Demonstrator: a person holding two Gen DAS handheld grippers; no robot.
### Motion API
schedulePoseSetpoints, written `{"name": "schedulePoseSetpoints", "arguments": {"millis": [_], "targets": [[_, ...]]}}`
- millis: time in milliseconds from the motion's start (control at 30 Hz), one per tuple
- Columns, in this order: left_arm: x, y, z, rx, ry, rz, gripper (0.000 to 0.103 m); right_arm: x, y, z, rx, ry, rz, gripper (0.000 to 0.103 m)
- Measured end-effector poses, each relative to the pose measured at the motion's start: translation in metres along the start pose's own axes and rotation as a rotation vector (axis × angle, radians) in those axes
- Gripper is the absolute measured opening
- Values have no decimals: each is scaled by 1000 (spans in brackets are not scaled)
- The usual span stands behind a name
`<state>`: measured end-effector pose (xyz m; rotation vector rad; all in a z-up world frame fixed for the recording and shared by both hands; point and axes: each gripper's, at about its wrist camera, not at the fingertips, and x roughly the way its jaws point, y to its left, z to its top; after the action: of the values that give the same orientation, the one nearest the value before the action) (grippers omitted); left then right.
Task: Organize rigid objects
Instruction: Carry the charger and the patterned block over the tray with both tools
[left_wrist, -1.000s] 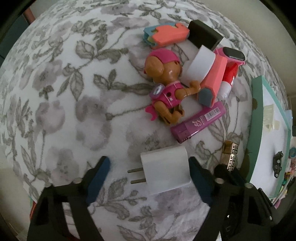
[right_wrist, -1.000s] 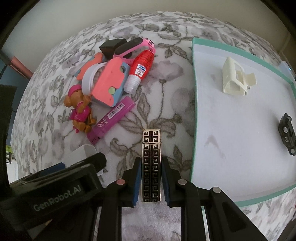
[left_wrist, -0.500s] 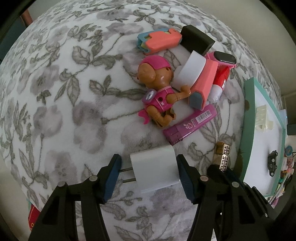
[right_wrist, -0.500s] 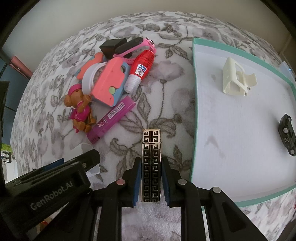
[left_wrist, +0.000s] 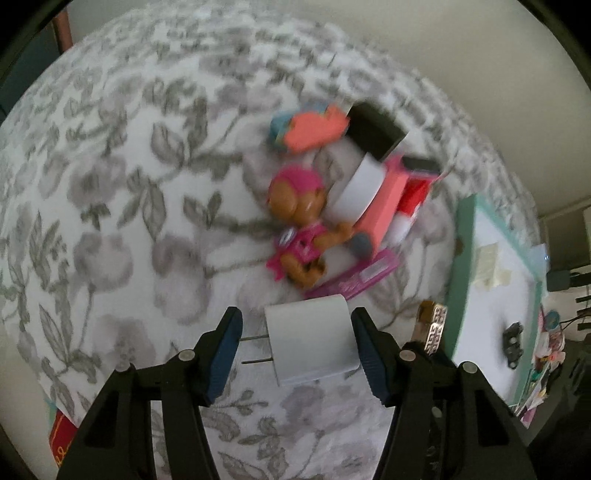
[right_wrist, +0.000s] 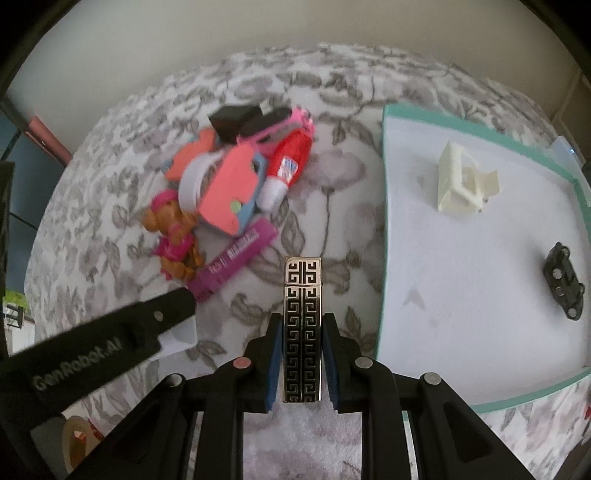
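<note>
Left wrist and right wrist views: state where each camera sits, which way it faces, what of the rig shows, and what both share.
Left wrist: on the left gripper, facing steeply down; its fingers grip a white charger by plug prongs and back.
Right wrist: on the right gripper, facing steeply down, shut on a patterned lighter; the left gripper shows at lower left.
Shared: lighter, toy pile, purple lighter, teal tray.

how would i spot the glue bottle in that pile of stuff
Start at the teal-edged tray and look to the pile on the floral cloth beside it. The glue bottle lies at the pile's tray-side edge: red body, white tip, unlike the flat purple lighter below it.
</note>
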<state>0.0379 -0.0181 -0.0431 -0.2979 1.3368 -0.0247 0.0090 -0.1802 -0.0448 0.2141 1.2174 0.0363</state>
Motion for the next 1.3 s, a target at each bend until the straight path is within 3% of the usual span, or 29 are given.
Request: {"name": "schedulePoseSetpoints", "arguments": {"millis": [167, 367, 567, 1033, 1300], "targets": [[-29, -2, 4, 26, -100, -57, 62, -20, -3, 5, 12, -74, 16, 22], [-44, -24, 1, 105, -162, -95, 62, -46, -17, 7, 39, -170, -23, 22], [-41, -59, -7, 202, -174, -123, 62, -56, -49, 7, 122, -193, -76, 22], [-24, -143, -41, 460, -157, -208, 62, -43, -164, -17, 461, -121, -150, 22], [-5, -168, -52, 501, -116, -260, 62, -49, -188, -24, 530, -134, -189, 22]]}}
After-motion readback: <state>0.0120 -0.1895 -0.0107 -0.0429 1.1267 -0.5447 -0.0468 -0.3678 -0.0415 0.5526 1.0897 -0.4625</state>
